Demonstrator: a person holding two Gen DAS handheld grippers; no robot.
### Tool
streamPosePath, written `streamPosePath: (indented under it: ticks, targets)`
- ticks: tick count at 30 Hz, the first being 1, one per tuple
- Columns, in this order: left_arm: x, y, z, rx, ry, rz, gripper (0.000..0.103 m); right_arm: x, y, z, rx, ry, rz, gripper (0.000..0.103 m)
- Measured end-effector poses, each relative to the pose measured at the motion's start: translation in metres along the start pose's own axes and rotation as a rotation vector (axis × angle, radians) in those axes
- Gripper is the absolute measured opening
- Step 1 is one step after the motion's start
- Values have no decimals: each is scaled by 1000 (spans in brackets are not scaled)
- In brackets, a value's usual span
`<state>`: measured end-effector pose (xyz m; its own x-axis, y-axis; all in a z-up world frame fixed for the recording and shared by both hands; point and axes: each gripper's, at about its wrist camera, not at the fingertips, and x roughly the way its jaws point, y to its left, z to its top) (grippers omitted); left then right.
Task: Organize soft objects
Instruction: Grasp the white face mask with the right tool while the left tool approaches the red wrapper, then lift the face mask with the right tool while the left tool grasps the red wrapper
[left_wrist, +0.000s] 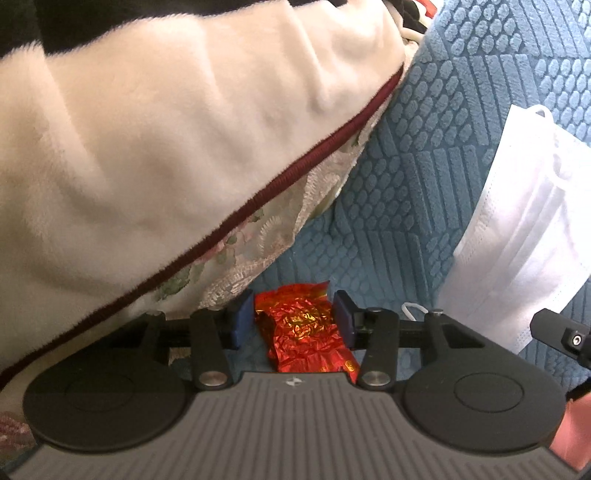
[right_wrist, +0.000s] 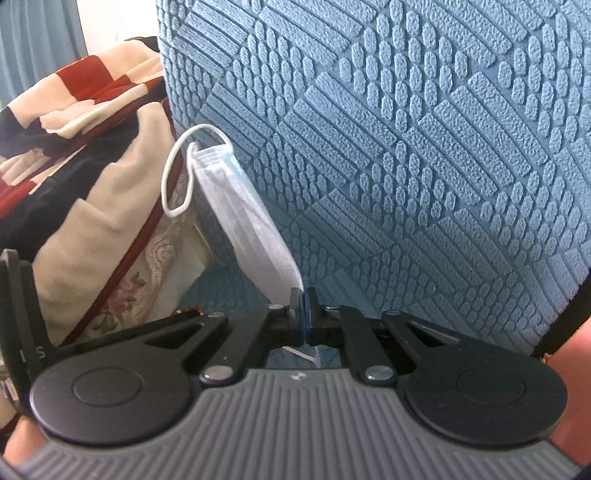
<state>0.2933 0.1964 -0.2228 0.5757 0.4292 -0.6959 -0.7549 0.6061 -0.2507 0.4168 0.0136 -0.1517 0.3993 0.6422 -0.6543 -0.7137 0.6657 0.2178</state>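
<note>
**Both grippers loaded on the blue sofa: mask pinched right, red packet between left pads**

Right gripper (right_wrist: 303, 314): jaws together, clamped on the bottom edge of a folded white face mask (right_wrist: 243, 214). Mask stands up and tilts left from the pinch; one ear loop (right_wrist: 177, 173) dangles free at the top. A sliver of mask pokes out below the pads, so the bite is narrow and near the edge. The left wrist view shows the same mask (left_wrist: 517, 229) off to the right, lying against the blue sofa cover (left_wrist: 424, 177).

Left gripper (left_wrist: 295, 317): jaws apart, a crinkled red foil packet (left_wrist: 303, 328) sitting between the two blue pads. The pads are close on both sides, but whether they press it yet I can't tell. Packet rests on the sofa cover just beside the cream blanket (left_wrist: 147, 147) with its dark red trim and the lace-edged floral cloth under it.

Judged step: gathering loose items off the seat, early in the tidy.

Doing it well:
- Left: centre the packet between the pads before squeezing; foil is slippery and crushes, so close slowly and lift straight.
- Keep the left pad clear of the lace edge, or the cloth comes up too.
- Right: edge grip is thin, so move the mask gently, no swinging; watch the loose loop near the blanket pile (right_wrist: 85, 147), it could snag.
</note>
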Motion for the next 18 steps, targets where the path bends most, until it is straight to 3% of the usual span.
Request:
streamPosePath:
  ticks: [12,13,14,18]
  targets:
    - [-27,-3,-7,23,29,-68,42,-43,-2,-11,62,-21,9,3]
    - [-30,-3,-8,26,30,-76,38,-48,-3,-13,71,-23,9,3]
    - [-34,-3,-9,36,24,-82,13,-52,-2,-14,80,-24,10,3]
    - [-45,-2,-9,57,26,-102,10,-65,-2,-20,117,-33,18,3]
